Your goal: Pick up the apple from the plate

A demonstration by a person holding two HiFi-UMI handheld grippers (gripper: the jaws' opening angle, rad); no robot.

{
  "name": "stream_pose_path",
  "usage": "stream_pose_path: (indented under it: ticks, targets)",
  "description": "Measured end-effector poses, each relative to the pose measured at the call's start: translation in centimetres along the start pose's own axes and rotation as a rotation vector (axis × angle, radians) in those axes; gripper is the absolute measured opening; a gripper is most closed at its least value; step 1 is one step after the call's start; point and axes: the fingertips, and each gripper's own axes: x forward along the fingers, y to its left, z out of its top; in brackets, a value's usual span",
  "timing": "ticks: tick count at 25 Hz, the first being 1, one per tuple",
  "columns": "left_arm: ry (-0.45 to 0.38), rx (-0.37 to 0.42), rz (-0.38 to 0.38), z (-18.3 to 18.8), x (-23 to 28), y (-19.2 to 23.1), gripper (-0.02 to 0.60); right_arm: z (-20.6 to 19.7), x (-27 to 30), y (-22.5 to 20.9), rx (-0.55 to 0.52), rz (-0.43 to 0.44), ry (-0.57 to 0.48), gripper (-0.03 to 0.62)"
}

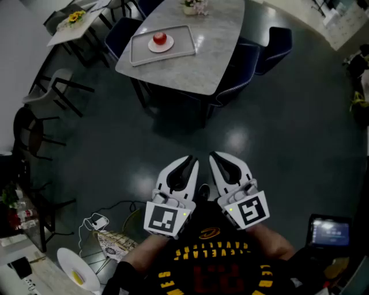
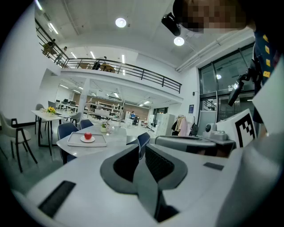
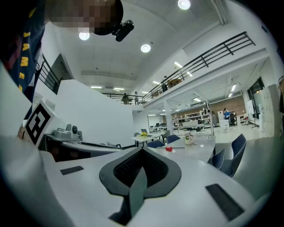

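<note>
A red apple (image 1: pixel 159 38) sits on a small white plate (image 1: pixel 151 48) inside a pale tray (image 1: pixel 138 56) on the grey marble table (image 1: pixel 202 63), far ahead at the top of the head view. The left gripper view shows the apple (image 2: pixel 88 136) small at mid left, and the right gripper view shows it (image 3: pixel 169 149) tiny past the jaw tips. My left gripper (image 1: pixel 191 159) and right gripper (image 1: pixel 214 155) are held side by side close to my body, well short of the table. Both are shut with nothing in them; the left gripper (image 2: pixel 140 145) shows only a thin slit at its tips, the right gripper (image 3: pixel 142 149) none.
Dark blue chairs (image 1: pixel 275 45) ring the table, and a flower vase (image 1: pixel 194 6) stands at its far end. White-and-black chairs (image 1: pixel 55 86) and a second table with yellow flowers (image 1: pixel 75 17) are on the left. A cable and small device (image 1: pixel 97 221) lie on the dark floor.
</note>
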Motion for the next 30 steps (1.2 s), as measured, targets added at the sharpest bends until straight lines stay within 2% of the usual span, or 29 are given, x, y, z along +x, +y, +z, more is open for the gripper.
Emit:
stream_pose_path:
  ticks: [9, 22, 28, 30]
  targets:
    - [-0.024, 0.015, 0.0, 2.4, -0.1, 4.0, 0.048, 1.9, 4.0, 1.0, -0.016, -0.009, -0.035, 0.006]
    - [-0.066, 0.003, 0.009, 5.7, 0.7, 15.3, 0.048, 2.5, 15.4, 3.3, -0.058, -0.006, 0.005, 0.006]
    - [-0.11, 0.009, -0.017, 7.5, 0.4, 19.2, 0.047, 2.8, 19.4, 4.8, -0.075, -0.006, 0.015, 0.006]
    - [-0.12, 0.026, -0.027, 7.7, 0.2, 20.1, 0.0, 2.7, 20.4, 5.2, -0.08, -0.003, 0.02, 0.006]
